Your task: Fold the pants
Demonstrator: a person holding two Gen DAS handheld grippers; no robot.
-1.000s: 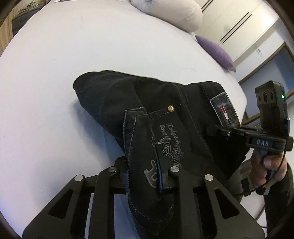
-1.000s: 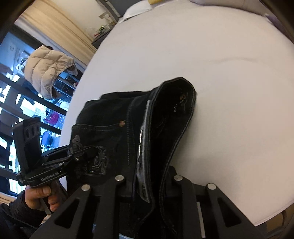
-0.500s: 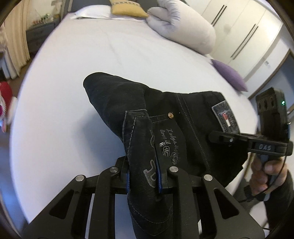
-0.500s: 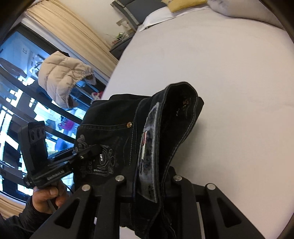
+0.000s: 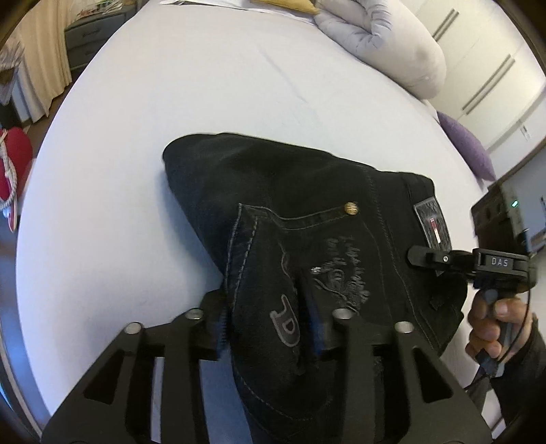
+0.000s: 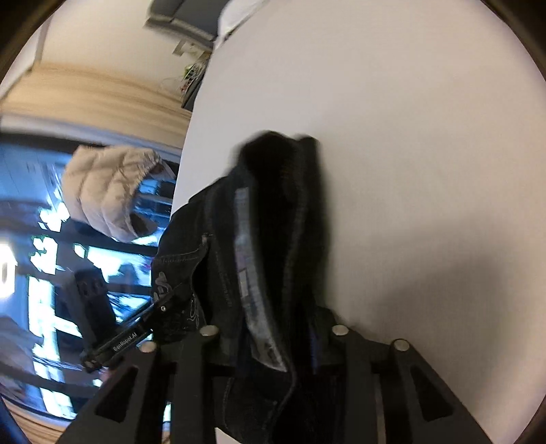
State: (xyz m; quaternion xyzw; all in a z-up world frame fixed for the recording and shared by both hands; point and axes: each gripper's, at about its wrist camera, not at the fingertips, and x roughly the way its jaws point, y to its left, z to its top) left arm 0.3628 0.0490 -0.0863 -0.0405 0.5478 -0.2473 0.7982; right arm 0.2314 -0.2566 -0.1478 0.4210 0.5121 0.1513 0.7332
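The black denim pants [image 5: 307, 211] hang in a folded bundle over the near edge of the white bed [image 5: 204, 85]. My left gripper [image 5: 273, 328] is shut on the back-pocket corner with grey embroidery. My right gripper [image 6: 276, 341] is shut on the waistband, whose grey inner label [image 6: 247, 256] faces the camera. The right gripper also shows in the left wrist view [image 5: 430, 256], pinching the waistband beside the leather patch [image 5: 431, 222]. The left gripper also shows in the right wrist view [image 6: 170, 300], at the pocket. The pants [image 6: 273, 211] are blurred in the right wrist view.
A rolled white duvet [image 5: 385, 44] and a purple cushion [image 5: 467, 150] lie at the far side of the bed. A yellow pillow [image 5: 283, 4] is at the head. A beige puffer jacket [image 6: 109, 191] hangs by the window. A nightstand [image 5: 92, 37] stands left.
Both grippers have carried the pants further over the bed, keeping their hold. The right wrist view has swung and blurred, and the waistband fold now stands more upright.
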